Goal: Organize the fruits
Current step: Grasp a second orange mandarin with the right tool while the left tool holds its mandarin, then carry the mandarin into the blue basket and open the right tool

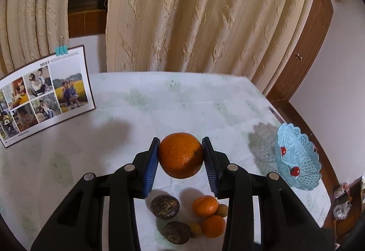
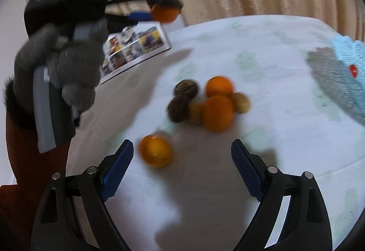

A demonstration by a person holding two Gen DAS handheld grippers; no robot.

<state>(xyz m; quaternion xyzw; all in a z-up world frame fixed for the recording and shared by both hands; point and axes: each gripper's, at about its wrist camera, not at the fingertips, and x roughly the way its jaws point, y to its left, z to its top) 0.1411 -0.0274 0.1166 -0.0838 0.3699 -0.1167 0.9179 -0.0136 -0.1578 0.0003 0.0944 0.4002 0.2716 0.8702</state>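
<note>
Orange (image 1: 180,155) clamped, right wrist shows gloved hand (image 2: 61,68)

black claws (image 2: 182,166), blue pads (image 2: 118,166), grey glove (image 2: 68,68)

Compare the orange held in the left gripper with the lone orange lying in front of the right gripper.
The held orange is off the table, clamped between the left gripper pads; the lone orange rests on the tablecloth. The held orange is gripped on both sides; the lone one is untouched, lying between the tips of the open right gripper, nearer its left finger. Both are round and orange-skinned.
</note>
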